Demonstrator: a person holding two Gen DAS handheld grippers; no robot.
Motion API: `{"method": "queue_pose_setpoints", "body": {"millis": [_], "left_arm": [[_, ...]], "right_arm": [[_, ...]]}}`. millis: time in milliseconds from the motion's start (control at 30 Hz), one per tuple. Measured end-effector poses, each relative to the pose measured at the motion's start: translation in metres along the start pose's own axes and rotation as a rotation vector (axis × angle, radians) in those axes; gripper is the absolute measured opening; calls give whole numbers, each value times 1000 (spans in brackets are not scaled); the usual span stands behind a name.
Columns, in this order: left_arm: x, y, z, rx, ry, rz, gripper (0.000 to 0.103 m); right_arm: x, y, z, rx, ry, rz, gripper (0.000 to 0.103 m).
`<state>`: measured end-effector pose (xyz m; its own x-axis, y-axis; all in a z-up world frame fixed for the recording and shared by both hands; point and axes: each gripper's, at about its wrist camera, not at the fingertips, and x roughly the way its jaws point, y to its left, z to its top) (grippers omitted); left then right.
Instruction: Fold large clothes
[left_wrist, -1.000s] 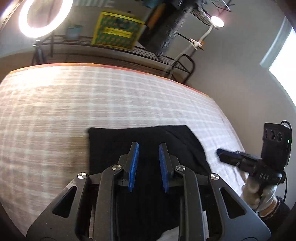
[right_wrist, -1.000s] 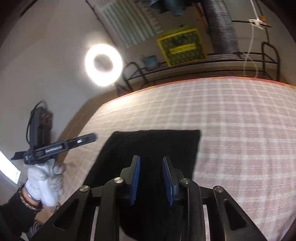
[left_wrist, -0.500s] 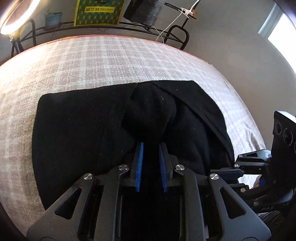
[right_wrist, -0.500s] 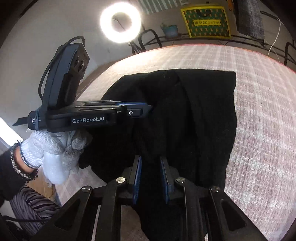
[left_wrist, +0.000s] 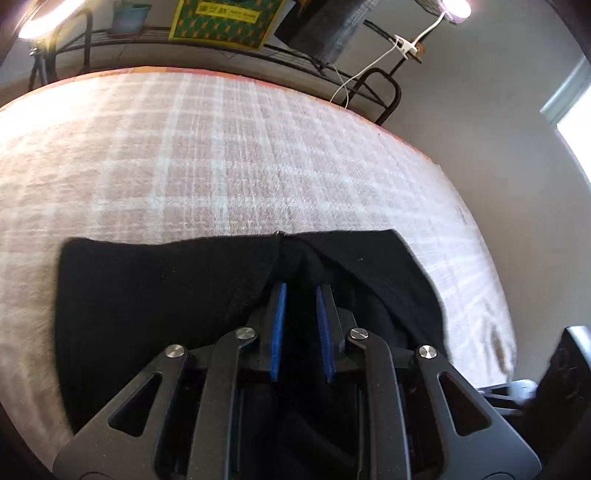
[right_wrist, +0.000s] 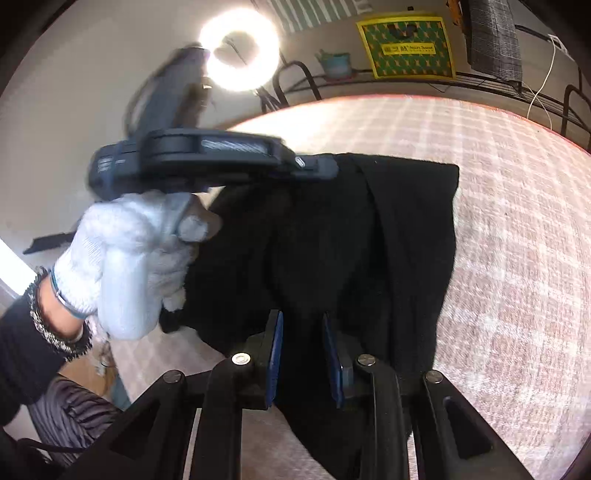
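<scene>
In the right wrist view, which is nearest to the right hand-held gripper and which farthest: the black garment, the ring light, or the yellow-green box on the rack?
From the right hand-held gripper:
1. Black garment, between its fingers, on the bed.
2. Ring light, beyond the bed, upper left.
3. Yellow-green box, on the rack against the back wall, upper right.

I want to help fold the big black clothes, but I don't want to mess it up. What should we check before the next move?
1. Left gripper is over the black garment: ok, cloth runs between its blue fingers.
2. Left gripper really pinches the cloth: cannot tell, a gap shows between the fingers.
3. Right gripper is over the garment: ok, black cloth lies between its fingers.
4. Right gripper really pinches it: cannot tell, same gap.
5. Room on the checked bedspread beyond the garment: ok, bare checks show past its far edge.
6. Garment lies smooth: not ok, a raised fold bunches in front of the left gripper.
</scene>
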<state>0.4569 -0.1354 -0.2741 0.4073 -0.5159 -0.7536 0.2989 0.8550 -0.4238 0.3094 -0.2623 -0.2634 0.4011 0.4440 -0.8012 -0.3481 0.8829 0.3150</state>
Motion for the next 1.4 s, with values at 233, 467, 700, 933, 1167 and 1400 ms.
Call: {"method": "queue_pose_setpoints", "body": {"millis": [233, 467, 700, 933, 1167, 1400], "left_arm": [[-24, 0, 5, -18, 29, -16, 18], [-82, -16, -60, 135, 54, -77, 18], [-61, -11, -103, 208, 101, -50, 18], [-78, -7, -102, 223, 106, -48, 18], [-123, 3, -109, 188, 69, -82, 18], [-162, 47, -108, 63, 1, -42, 18]], "right_arm": [[-18, -1, 1, 30, -39, 38, 23], [-40, -20, 17, 143, -156, 69, 25], [6, -19, 29, 148, -68, 19, 25], [-16, -11, 20, 108, -61, -16, 26], [-44, 32, -25, -70, -7, -8, 32], [-24, 37, -38, -190, 100, -149, 4]]}}
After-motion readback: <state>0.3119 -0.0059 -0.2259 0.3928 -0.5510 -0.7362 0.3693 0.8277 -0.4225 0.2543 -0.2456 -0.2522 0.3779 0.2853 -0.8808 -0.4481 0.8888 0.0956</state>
